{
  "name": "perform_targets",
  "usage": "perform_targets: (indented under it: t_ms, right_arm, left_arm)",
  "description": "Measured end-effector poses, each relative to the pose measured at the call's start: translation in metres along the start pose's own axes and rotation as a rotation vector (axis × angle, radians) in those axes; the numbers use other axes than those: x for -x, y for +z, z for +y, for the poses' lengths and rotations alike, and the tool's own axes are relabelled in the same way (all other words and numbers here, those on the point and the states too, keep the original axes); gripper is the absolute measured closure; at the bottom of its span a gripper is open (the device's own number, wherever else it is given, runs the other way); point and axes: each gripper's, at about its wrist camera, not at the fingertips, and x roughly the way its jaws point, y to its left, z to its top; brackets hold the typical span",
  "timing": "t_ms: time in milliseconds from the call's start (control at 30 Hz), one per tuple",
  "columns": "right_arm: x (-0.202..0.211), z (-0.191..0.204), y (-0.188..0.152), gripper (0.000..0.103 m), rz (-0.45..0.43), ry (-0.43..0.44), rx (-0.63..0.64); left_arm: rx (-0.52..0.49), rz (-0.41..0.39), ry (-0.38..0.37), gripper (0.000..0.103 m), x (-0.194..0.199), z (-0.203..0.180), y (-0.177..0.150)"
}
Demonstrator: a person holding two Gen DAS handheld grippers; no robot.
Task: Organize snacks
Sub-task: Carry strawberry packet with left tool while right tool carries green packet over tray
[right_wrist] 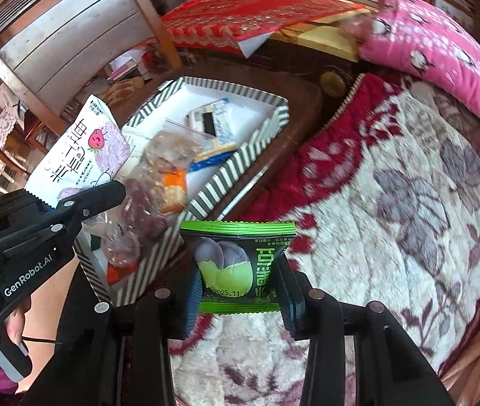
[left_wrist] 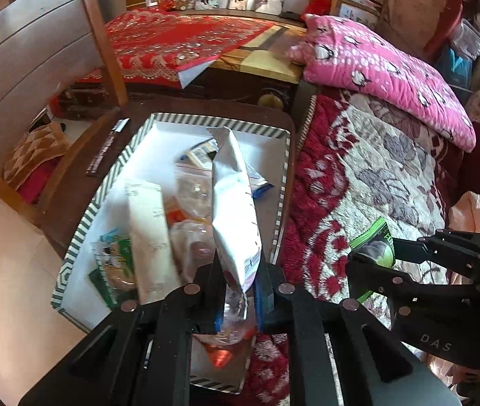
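Note:
My left gripper (left_wrist: 238, 284) is shut on a white snack packet (left_wrist: 235, 209) with a strawberry print, held edge-on above the striped box (left_wrist: 77, 237); the packet also shows in the right wrist view (right_wrist: 81, 155). The box holds several snack packets and clear bags (left_wrist: 189, 203). My right gripper (right_wrist: 240, 291) is shut on a green snack packet (right_wrist: 238, 267), held above the red and cream blanket (right_wrist: 392, 203) just right of the box (right_wrist: 226, 172). The right gripper with the green packet also shows in the left wrist view (left_wrist: 372, 253).
The box stands on a dark wooden surface (left_wrist: 206, 105) beside the bed. A pink pillow (left_wrist: 375, 71) lies at the blanket's far end. A red cloth (left_wrist: 186, 40) covers furniture behind. A wooden chair frame (left_wrist: 104, 44) stands at the left.

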Motion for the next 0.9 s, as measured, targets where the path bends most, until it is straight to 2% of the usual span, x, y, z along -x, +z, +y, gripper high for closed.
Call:
perform_targets:
  t_ms: [300,533,633,833,900]
  right_arm:
    - [-0.012,0.025,0.026,0.061,0.007,0.007,0.064]
    - [-0.032,0.046,0.044,0.061,0.038,0.023,0.108]
    - [-0.046,0.058,0.048,0.061,0.062,0.031,0.133]
    - [-0.082,0.067,0.06,0.061,0.111,-0.034,0.163]
    - [-0.09,0.068,0.064,0.061,0.117,-0.031,0.164]
  left_arm:
    - [0.089,-0.013,0.01,0.09,0.01,0.048,0.007]
    - [0.149,0.02,0.026,0.09,0.0,0.08,0.001]
    - [0.159,0.043,0.025,0.09,-0.009,0.084,-0.002]
    - [0.161,0.064,0.032,0.09,-0.022,0.09,-0.004]
    - [0.163,0.068,0.034,0.09,-0.025,0.092,-0.004]
